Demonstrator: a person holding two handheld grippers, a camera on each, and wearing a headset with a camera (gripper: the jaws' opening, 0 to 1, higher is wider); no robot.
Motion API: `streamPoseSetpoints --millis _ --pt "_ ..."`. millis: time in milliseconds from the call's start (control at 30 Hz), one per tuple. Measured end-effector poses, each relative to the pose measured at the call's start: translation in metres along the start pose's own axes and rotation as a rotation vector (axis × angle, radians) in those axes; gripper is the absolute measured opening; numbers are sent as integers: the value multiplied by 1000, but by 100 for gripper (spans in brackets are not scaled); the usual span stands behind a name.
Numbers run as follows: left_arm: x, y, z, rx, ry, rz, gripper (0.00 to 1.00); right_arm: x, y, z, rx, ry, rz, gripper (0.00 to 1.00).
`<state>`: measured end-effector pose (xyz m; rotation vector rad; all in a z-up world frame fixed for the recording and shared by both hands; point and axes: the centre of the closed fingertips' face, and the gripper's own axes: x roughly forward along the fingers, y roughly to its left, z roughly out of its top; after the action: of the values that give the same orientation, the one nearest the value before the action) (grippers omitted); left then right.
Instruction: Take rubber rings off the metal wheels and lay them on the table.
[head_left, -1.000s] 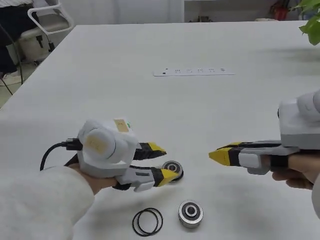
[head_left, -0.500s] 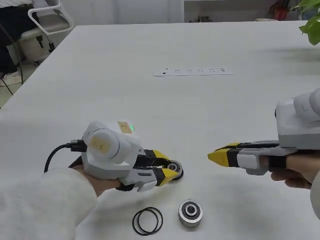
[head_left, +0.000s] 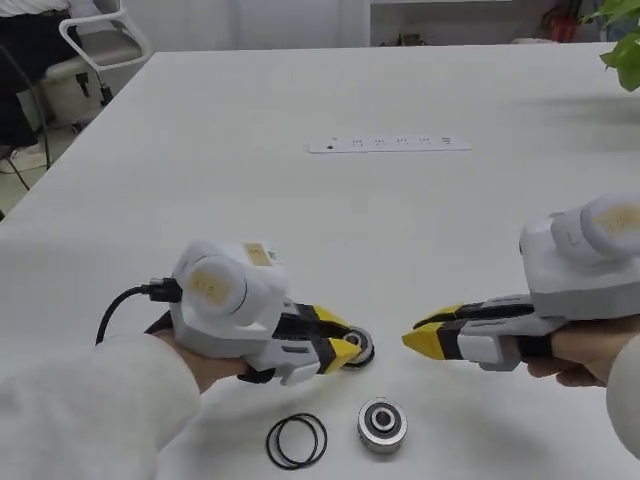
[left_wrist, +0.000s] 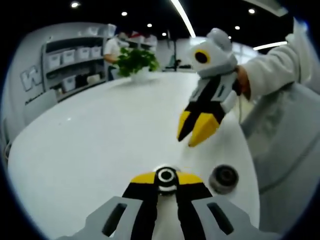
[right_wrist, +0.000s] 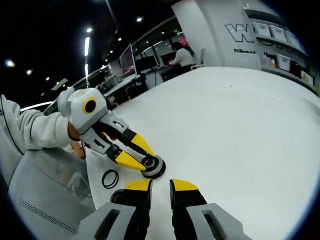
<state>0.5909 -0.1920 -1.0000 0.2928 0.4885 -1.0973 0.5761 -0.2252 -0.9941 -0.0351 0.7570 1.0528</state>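
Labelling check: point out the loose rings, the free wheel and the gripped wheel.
rings (head_left: 270, 441), head view, left band
free wheel (head_left: 382, 422), head view, hub
gripped wheel (left_wrist: 166, 176), left gripper view, hub

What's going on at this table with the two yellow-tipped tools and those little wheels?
A person is working with a tool in each hand. The left tool is closed on a metal wheel on the white table. The right tool hovers just beside it, jaws slightly parted and holding nothing. Nearer the person, two black rubber rings lie flat on the table next to a second wheel. Whether the gripped wheel carries a ring is hard to tell.
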Motion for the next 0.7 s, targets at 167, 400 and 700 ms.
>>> streamPoseSetpoints --millis 167,400,700 --pt "2 -5 1 6 2 -18 14 12 6 -13 -81 55 14 12" --pt "5 -15 3 23 2 -44 14 22 12 -21 -142 92 28 17" --pt "6 -18 3 26 -3 -56 14 24 10 -18 -154 81 18 21"
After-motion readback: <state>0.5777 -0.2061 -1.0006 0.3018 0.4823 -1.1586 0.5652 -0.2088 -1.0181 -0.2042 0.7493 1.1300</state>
